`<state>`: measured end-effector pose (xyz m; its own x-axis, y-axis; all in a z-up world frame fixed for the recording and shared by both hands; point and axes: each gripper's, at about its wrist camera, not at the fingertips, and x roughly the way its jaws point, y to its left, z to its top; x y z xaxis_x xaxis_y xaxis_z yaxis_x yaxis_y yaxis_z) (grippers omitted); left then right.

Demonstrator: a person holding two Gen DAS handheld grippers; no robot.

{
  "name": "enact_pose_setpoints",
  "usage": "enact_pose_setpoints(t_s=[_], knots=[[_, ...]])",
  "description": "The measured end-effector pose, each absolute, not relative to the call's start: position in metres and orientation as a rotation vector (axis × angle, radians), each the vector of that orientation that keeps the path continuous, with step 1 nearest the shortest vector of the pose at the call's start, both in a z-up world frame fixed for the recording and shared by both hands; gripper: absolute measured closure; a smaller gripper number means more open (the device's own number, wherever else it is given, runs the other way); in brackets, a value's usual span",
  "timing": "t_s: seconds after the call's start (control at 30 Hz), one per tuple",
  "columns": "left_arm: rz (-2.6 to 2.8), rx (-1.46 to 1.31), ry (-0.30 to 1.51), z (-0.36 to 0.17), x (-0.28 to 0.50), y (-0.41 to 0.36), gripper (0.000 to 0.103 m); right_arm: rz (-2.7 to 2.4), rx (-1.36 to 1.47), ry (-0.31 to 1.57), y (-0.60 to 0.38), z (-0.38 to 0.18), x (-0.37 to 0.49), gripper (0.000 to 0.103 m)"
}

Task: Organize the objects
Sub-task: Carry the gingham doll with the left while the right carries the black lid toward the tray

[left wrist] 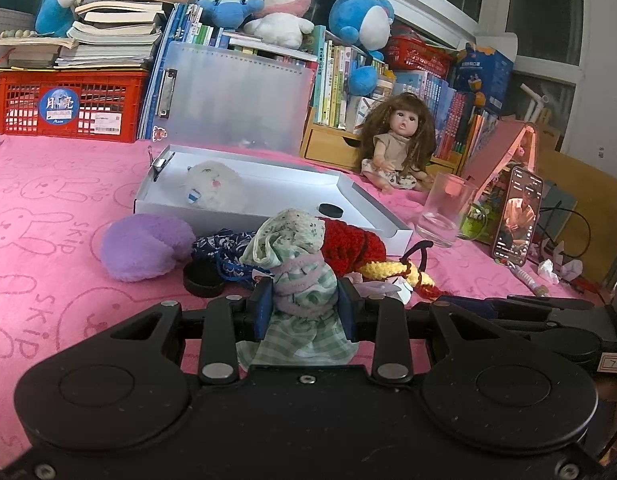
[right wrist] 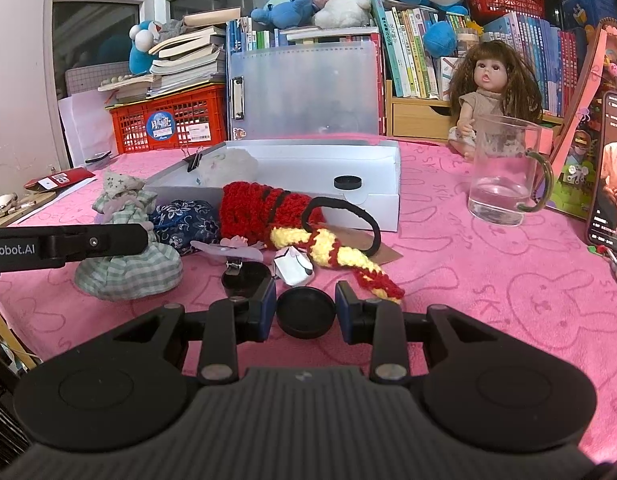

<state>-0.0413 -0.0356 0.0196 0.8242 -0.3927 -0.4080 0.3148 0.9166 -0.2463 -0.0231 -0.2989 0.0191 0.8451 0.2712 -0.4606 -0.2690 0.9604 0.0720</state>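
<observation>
Green-checked cloth doll (left wrist: pixel 304 280) clamped in left gripper (left wrist: pixel 304 312), black round lid (right wrist: pixel 306 312) bracketed by right gripper (right wrist: pixel 306 310), contact unclear. White box (left wrist: pixel 264 196) holding 2 items; several left outside.

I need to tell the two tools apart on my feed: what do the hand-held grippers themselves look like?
Both are matte black with two round discs on the body, silver pivot screws and linkage arms leading to blue finger pads. The left hand-held gripper has a smooth body; seen side-on from the right wrist view it carries white "nRobot.AI" lettering. The right hand-held gripper has a ribbed grey-black body. No cables or sleeves show.
</observation>
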Motion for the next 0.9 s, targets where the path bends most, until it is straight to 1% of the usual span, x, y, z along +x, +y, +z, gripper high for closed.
enact_pose_setpoints(t_s=[0.57,0.9], knots=[[-0.368,-0.172,0.461,0.020,-0.040,-0.032,0.071,0.279,0.008,0.480,-0.300,0.022,-0.023,0.065],[-0.368,-0.144,0.430,0.031,-0.034,-0.032,0.071,0.264,-0.009,0.459,-0.299,0.029,-0.019,0.065]])
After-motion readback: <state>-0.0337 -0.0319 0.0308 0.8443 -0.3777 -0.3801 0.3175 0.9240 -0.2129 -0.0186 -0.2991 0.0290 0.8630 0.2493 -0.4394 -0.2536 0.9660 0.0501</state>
